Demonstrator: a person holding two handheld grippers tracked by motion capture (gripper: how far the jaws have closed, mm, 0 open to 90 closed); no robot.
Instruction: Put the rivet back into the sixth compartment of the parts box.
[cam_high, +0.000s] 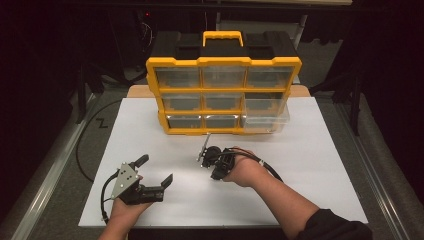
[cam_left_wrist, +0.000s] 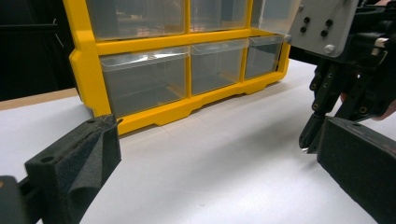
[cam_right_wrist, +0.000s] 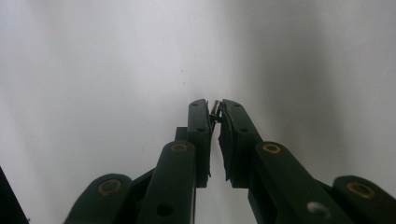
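Observation:
My right gripper (cam_high: 202, 161) points down at the white tabletop (cam_high: 305, 165) in the middle of the high view, just in front of the organizer. In the right gripper view the right gripper (cam_right_wrist: 215, 106) is shut on a small metal piece (cam_right_wrist: 215, 108) pinched at the jaw tips, just above the white surface. I cannot tell what the piece is. My left gripper (cam_high: 156, 170) is at the front left, held low and open with nothing between its jaws. In the left gripper view the left gripper (cam_left_wrist: 215, 137) faces the organizer, and the right gripper (cam_left_wrist: 306, 147) shows at the right.
A yellow and black drawer organizer (cam_high: 223, 61) with clear drawers stands at the back middle of the table; its frame (cam_left_wrist: 84, 70) is close ahead of the left gripper. Its bottom right drawer (cam_high: 266, 119) is pulled out. Cables trail from both grippers.

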